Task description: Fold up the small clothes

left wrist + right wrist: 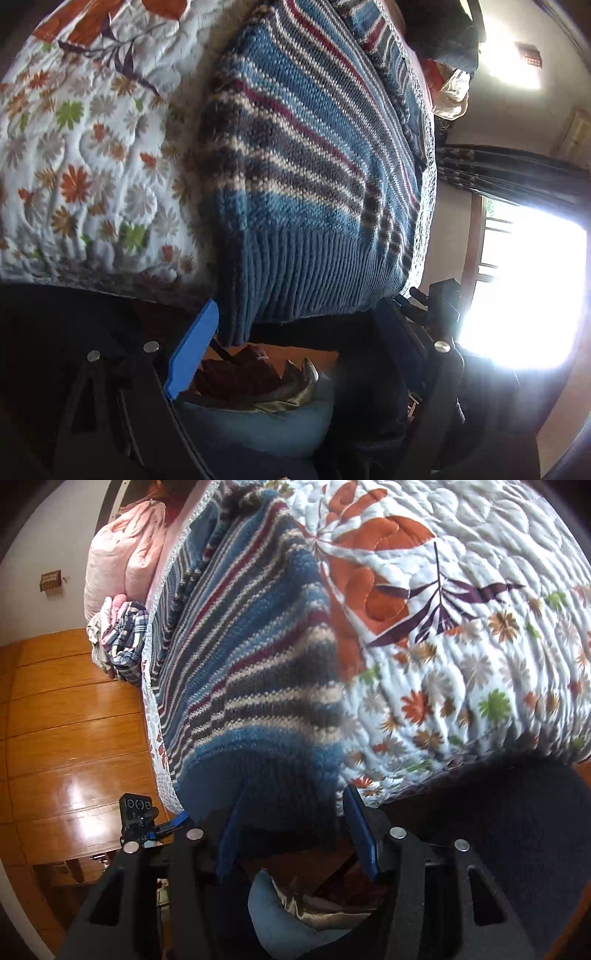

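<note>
Both grippers, left gripper [291, 328] and right gripper [291, 827], stand wide apart astride the striped sweater's [306, 155] ribbed hem.

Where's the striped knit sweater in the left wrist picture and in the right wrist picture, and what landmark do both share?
Left wrist: the striped knit sweater fills the centre, its ribbed hem hanging down by the left gripper.
Right wrist: it runs from upper left to lower centre, its hem between the fingers of the right gripper.
Shared landmark: the floral quilt under it.
</note>
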Demonstrator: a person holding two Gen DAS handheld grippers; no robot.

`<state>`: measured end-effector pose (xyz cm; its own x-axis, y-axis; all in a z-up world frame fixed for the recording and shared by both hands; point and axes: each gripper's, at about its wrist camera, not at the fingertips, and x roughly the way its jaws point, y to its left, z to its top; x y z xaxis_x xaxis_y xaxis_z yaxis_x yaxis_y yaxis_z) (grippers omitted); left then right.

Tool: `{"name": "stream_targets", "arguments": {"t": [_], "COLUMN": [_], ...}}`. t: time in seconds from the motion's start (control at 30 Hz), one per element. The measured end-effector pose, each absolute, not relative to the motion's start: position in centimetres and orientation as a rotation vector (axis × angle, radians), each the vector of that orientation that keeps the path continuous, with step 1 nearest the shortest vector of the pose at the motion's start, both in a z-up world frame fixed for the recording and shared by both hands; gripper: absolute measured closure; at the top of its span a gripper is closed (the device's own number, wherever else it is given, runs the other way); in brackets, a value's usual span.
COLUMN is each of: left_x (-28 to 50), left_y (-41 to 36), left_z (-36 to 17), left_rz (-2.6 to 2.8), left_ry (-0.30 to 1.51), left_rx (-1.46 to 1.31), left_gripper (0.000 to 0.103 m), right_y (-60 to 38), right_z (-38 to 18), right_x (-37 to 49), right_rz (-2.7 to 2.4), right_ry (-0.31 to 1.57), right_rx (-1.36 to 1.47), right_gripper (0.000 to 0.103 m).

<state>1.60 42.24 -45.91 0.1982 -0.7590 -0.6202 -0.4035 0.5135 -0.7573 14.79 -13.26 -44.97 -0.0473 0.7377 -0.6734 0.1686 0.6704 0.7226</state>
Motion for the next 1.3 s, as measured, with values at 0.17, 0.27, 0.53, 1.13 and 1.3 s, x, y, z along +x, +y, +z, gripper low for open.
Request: {"name": "stream_targets", "arguments": {"t": [0.17, 0.27, 0.53, 1.13, 1.3], "left_x": [2.1, 2.0, 1.5, 0.0, 1.4], "left_y": [40.9, 41.2, 41.8, 43.4, 44.2], "left_z": [-48.1, -48.4, -47.7, -38.8, -36.7], "left_rz": [-0.255, -0.241, -0.203, -0.335, -0.350], "left_ry": [1.441, 1.418, 1.399, 1.114, 1.061], "left_rx": [-1.105, -1.145, -1.145, -1.252, -1.287], "left_gripper": [0.017, 0.017, 0.068, 0.097, 0.097], "right_y": [-12.0, -11.6, -9.9, -12.5, -12.4], "right_z": [-45.4, -46.5, -46.8, -37.3, -34.5], "right_x": [14.4, 14.0, 13.3, 13.4, 15.9], "right_rz": [0.508, 0.491, 0.486, 0.632, 0.650], "right_ry": [1.608, 1.631, 1.681, 1.426, 1.381], "right_rx": [0.702, 0.707, 0.673, 0.845, 0.854], "right_gripper": [0.047, 0.047, 0.059, 0.095, 0.095]}}
